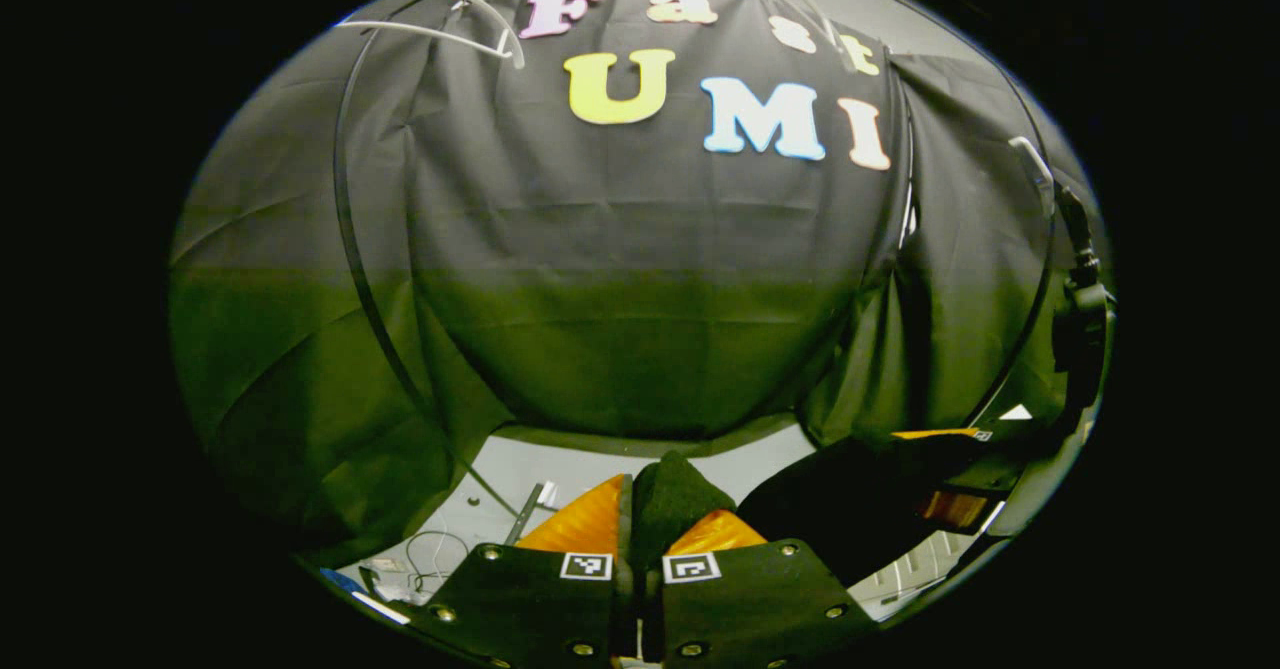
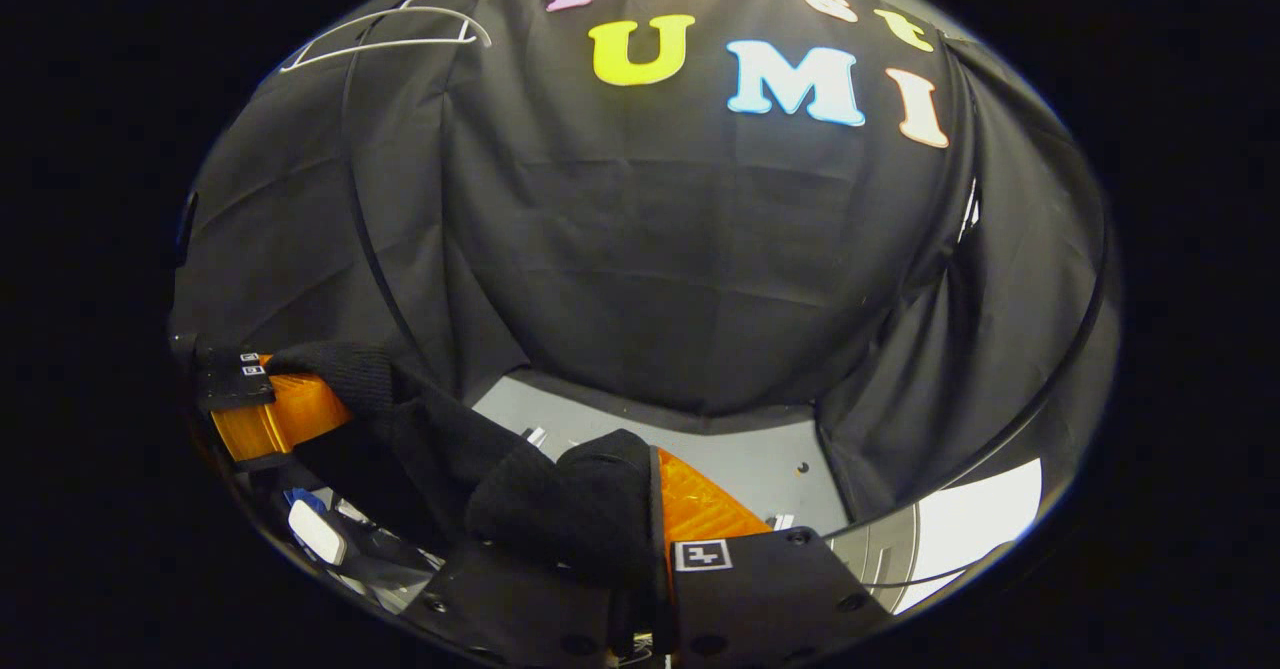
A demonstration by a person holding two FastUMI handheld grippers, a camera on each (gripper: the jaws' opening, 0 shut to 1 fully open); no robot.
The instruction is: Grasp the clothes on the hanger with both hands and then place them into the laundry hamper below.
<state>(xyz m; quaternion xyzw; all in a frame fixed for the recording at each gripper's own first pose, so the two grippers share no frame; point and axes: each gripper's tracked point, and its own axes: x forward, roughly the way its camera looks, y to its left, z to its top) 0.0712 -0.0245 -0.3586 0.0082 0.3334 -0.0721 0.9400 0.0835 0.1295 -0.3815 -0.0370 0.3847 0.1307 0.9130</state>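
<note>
Left gripper view: the left tool (image 1: 648, 539) sits at the bottom edge, its two orange fingers (image 1: 585, 524) drawn narrow and pressing on a fold of the black garment (image 1: 672, 497) that rises between them. The garment runs off to the right as a dark mass toward the other tool, seen low at the right edge.

Right gripper view: the right tool (image 2: 655, 539) is clamped on the same garment (image 2: 560, 504); cloth covers its left finger, and the orange right finger (image 2: 700, 509) shows bare. The garment stretches left to the far tool, so it hangs taut between both tools.

Beyond lies a grey floor (image 2: 760, 464). White hangers (image 1: 440, 24) hang at the upper left, against the black cloth wall (image 1: 640, 279).
</note>
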